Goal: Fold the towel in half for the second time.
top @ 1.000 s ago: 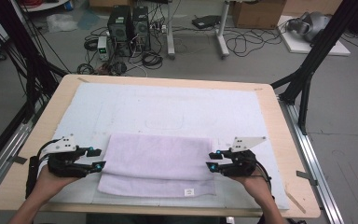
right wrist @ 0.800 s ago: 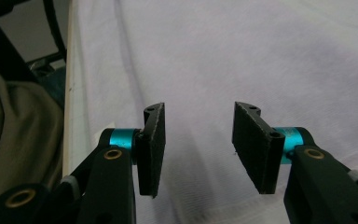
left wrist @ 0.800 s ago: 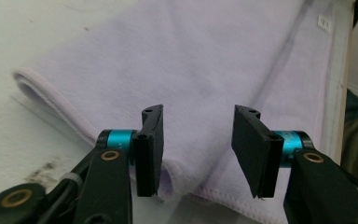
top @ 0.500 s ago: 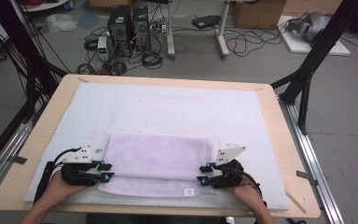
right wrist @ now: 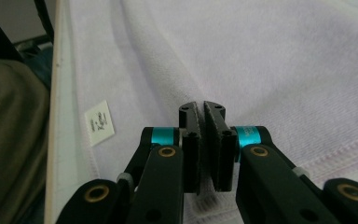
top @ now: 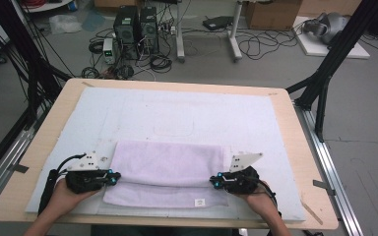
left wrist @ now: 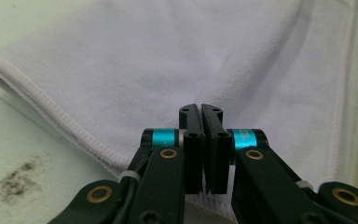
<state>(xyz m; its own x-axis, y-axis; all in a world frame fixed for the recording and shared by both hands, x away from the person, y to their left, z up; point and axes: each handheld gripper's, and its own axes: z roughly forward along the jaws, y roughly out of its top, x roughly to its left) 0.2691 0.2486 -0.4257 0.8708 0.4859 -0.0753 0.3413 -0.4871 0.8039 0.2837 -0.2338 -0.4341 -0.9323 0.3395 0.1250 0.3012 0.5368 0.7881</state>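
Both tongs, left and right, have just closed, pinching the towel's ends on the tabletop.

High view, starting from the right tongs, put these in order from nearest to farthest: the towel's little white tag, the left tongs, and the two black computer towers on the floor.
1. White tag, on the towel's near edge, just left of the right tongs.
2. Left tongs, at the towel's opposite end.
3. Computer towers, on the floor beyond the table's far edge.
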